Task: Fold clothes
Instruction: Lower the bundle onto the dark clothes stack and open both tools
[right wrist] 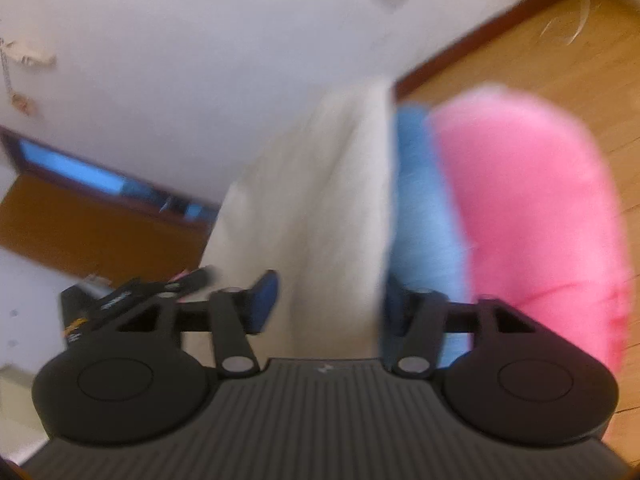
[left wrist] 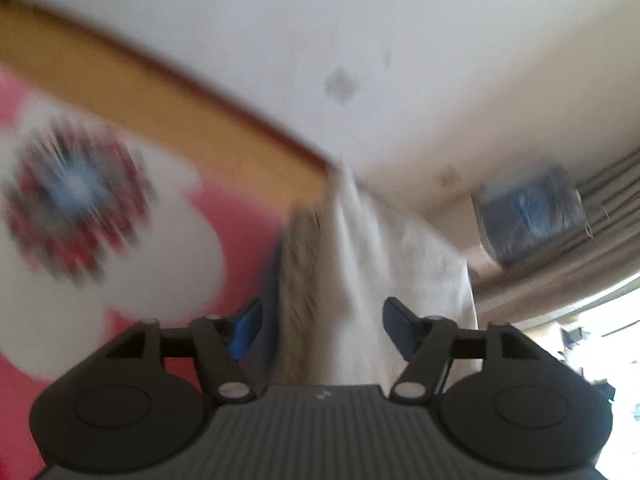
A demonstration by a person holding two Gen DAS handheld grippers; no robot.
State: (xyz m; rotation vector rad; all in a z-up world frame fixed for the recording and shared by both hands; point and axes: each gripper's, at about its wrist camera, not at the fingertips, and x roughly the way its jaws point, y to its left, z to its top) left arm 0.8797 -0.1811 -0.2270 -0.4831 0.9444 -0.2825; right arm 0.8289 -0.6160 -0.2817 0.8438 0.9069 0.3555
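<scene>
- Between the left gripper point(left wrist: 326, 330)'s blue-padded fingers point(left wrist: 400, 330) hangs a fold of white cloth point(left wrist: 384, 248); the jaws stand apart, and the right pad is clear of the fabric, so the cloth sits in the gap without being pinched.
- Against the left pad lies a tan, fuzzy strip point(left wrist: 300, 280) of the same bundle, with a dark blue edge beside it; whether that pad presses on it cannot be told through the blur.
- Beyond, the white cloth rises up to a point near the corner where an orange floor band point(left wrist: 168, 108) meets the white wall point(left wrist: 360, 40).
- Left of the gripper spreads a red and white fabric point(left wrist: 180, 240) with a blurred red, black and blue round print point(left wrist: 76, 196); no writing can be read on it.
- At right, a dark blue box-like object point(left wrist: 528, 216) carries a pale label, too smeared to read.
- From the right wrist view, the right gripper point(right wrist: 330, 304) also has its jaws apart, with a cream-white cloth point(right wrist: 316, 200) passing between the fingers point(right wrist: 266, 300); the left pad stands clear of it.
- Just right of that cloth lie a light blue garment point(right wrist: 424, 208) and a bright pink one point(right wrist: 528, 208), over the wooden floor point(right wrist: 560, 52).
- Small orange lettering on a black object point(right wrist: 76, 320) at lower left is illegible.
</scene>
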